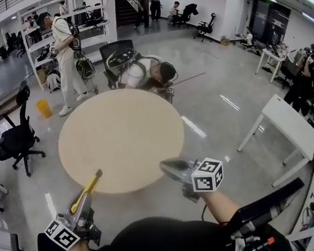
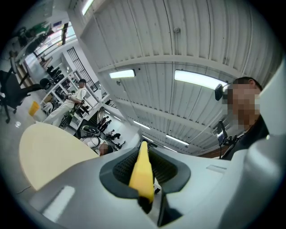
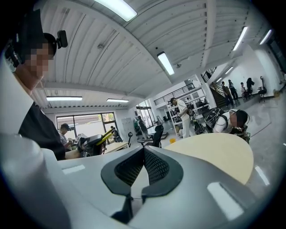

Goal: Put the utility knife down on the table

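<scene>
A round table (image 1: pixel 121 139) stands on a glossy floor (image 1: pixel 212 102), with both grippers at its near rim. The left gripper (image 1: pixel 85 201) clamps the yellow knife (image 1: pixel 91 186) in the air there, while the right gripper (image 1: pixel 174 169) is closed on nothing. Released this near the edge, the knife could tip off onto the floor.

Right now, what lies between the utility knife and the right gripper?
Only bare table, in the head view, between the utility knife in the left gripper and the right gripper.
</scene>
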`<state>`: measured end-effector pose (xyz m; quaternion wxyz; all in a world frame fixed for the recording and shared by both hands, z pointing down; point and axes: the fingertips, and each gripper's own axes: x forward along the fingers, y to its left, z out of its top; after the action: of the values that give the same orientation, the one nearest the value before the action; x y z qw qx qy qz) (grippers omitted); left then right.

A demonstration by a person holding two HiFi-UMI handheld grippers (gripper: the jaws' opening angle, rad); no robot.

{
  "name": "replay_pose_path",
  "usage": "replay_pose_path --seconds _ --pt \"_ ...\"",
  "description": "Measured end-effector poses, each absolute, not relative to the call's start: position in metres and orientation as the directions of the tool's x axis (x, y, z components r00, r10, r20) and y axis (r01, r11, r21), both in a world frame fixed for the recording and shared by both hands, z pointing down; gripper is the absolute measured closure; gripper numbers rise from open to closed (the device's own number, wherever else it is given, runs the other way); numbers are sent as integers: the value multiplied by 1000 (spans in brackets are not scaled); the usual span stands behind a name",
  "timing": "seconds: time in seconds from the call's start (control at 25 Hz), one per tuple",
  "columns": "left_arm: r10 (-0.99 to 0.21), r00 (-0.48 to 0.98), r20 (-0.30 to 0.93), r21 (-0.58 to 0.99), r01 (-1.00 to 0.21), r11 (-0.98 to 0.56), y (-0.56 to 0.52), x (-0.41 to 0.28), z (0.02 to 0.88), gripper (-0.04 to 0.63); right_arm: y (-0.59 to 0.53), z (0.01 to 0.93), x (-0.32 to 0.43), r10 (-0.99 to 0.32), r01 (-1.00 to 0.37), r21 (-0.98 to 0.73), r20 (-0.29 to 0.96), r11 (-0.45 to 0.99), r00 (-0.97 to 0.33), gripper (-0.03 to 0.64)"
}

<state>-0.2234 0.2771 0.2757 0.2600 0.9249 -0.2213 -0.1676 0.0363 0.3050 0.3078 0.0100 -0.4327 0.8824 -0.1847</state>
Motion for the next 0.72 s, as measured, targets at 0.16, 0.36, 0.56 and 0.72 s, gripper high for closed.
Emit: replay_pose_path --seconds 0.16,0.36,0.56,0.72 --pt "-529 825 -201 558 -347 -754 269 -171 271 526 277 304 86 -728 -724 -339 143 600 -670 601" --pt "-563 801 -203 544 -386 -745 260 -117 266 526 252 306 137 -690 -686 -346 132 640 -711 601" --pt "-593 786 -172 548 -424 -721 254 -83 274 526 239 319 177 -676 -665 -383 128 641 -726 601" --pt "-590 794 -150 545 -431 -719 245 -60 274 526 231 330 199 -677 -659 -413 126 629 -725 601"
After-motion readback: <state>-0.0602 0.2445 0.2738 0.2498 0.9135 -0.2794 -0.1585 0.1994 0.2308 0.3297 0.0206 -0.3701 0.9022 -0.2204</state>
